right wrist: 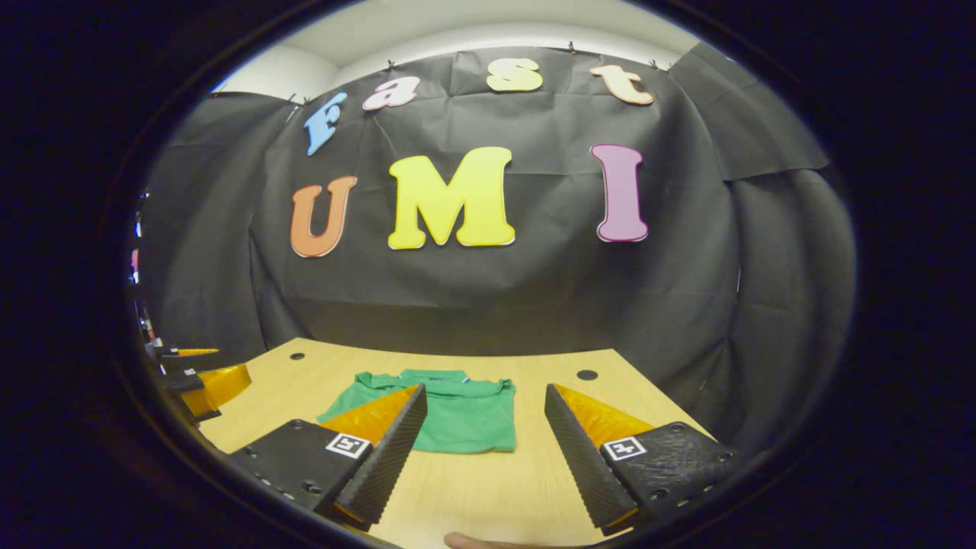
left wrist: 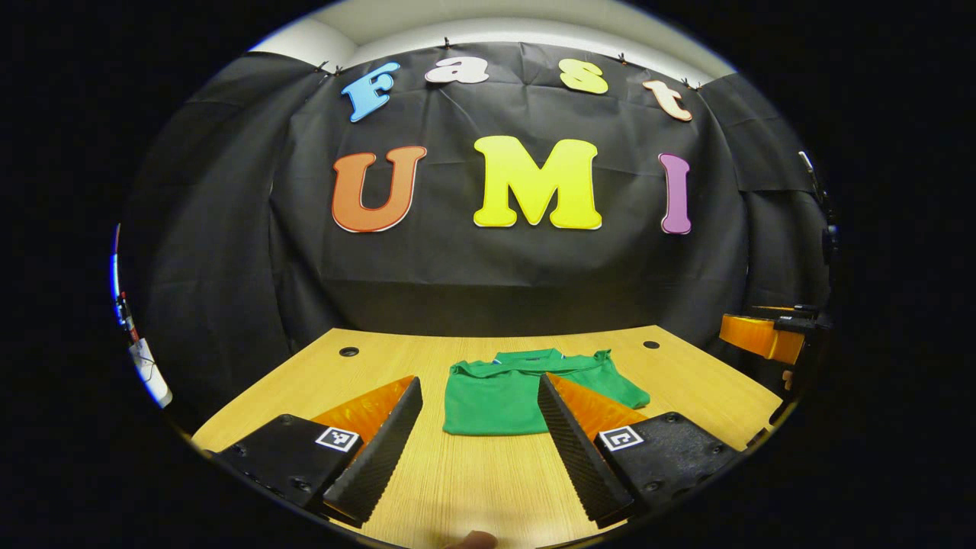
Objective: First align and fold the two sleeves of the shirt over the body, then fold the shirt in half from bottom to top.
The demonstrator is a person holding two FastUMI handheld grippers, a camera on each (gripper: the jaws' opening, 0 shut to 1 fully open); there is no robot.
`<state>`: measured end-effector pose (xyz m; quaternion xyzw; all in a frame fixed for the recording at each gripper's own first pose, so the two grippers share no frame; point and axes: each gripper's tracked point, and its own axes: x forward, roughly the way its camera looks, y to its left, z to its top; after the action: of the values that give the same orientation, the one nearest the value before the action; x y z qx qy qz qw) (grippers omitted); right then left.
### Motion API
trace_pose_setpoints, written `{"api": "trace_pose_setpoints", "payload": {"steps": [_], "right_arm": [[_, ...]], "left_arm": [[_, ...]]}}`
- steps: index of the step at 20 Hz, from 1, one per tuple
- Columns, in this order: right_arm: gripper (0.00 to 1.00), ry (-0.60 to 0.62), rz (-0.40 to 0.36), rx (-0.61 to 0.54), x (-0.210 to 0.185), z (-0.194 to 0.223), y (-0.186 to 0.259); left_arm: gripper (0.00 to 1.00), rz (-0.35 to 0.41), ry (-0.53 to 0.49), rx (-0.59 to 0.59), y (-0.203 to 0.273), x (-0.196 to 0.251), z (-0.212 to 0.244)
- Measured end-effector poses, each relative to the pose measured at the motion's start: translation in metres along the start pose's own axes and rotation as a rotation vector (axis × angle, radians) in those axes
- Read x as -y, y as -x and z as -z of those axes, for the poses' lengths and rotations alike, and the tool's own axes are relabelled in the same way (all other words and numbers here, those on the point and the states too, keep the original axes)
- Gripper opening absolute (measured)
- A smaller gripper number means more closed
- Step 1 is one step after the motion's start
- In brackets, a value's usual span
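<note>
One folded shirt (left wrist: 503,396); two grippers (left wrist: 480,435) (right wrist: 482,450) agape.

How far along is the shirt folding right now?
The green shirt lies on the wooden table as a compact rectangle, collar at the far edge, so the sleeve folds and the bottom-to-top fold look done. One sleeve corner pokes out at its side. Nothing is in hand: the left gripper and right gripper are both open, off the shirt. Little seems left.

- Left gripper (left wrist: 480,415) hovers over the bench's near edge, its jaws spread wide with nothing between them.
- Right gripper (right wrist: 486,423) likewise, gaping and empty, held level.
</note>
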<state>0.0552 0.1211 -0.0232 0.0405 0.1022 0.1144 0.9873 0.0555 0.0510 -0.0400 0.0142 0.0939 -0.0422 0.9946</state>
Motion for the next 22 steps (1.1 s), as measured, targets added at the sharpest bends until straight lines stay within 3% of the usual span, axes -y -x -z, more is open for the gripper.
{"api": "trace_pose_setpoints", "payload": {"steps": [2, 5, 11, 16, 22], "right_arm": [[0.95, 0.038, 0.029, 0.024, 0.013, 0.008, 0.031], [0.95, -0.007, 0.046, 0.039, 0.026, 0.017, 0.067], [0.96, 0.022, 0.098, 0.037, 0.048, 0.03, 0.112], [0.97, 0.036, 0.113, 0.056, 0.053, 0.032, 0.133], [0.95, 0.07, 0.091, 0.061, 0.036, 0.033, 0.141]], "left_arm": [[0.98, -0.019, 0.008, 0.016, 0.021, 0.0, 0.007], [0.98, -0.025, -0.017, 0.037, 0.047, 0.009, 0.013], [0.98, 0.007, -0.049, 0.108, 0.09, 0.033, -0.003], [0.98, 0.018, -0.087, 0.146, 0.113, 0.042, -0.013], [0.97, 0.018, -0.052, 0.15, 0.118, 0.036, -0.008]]}}
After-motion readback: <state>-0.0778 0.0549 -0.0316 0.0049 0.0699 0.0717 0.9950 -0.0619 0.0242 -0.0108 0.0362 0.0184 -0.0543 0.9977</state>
